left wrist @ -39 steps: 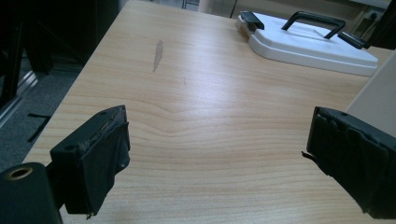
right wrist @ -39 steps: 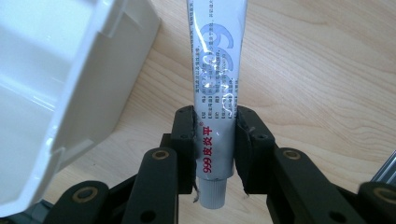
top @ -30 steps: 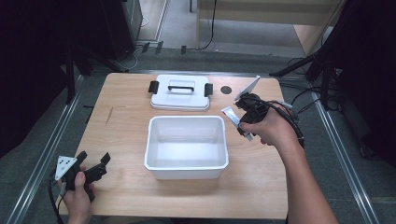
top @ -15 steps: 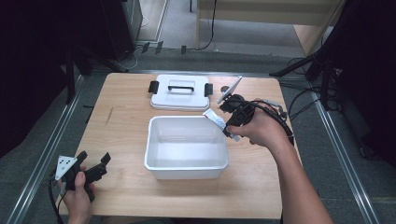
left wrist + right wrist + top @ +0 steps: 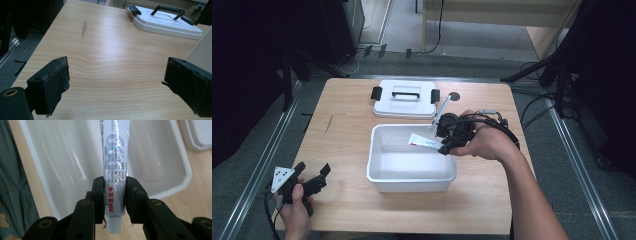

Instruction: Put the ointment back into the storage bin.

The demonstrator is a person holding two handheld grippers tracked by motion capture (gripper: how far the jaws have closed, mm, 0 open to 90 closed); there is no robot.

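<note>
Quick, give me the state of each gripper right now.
Left gripper: open, nothing between its fingers, resting at the table's near left corner.
Right gripper: shut on the white ointment tube, holding it over the white bin.

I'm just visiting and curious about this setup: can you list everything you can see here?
Tube: one, white with blue and red print, held over the tub's right side.
Tub: one, white, open, mid-table.
Lid: one, white with black handle and clips, behind the tub.
Table: one, light wood.
Right gripper: one, black, fingers clamped on the tube near its cap.
Left gripper: one, black, fingers apart, at the table's near left corner.
</note>
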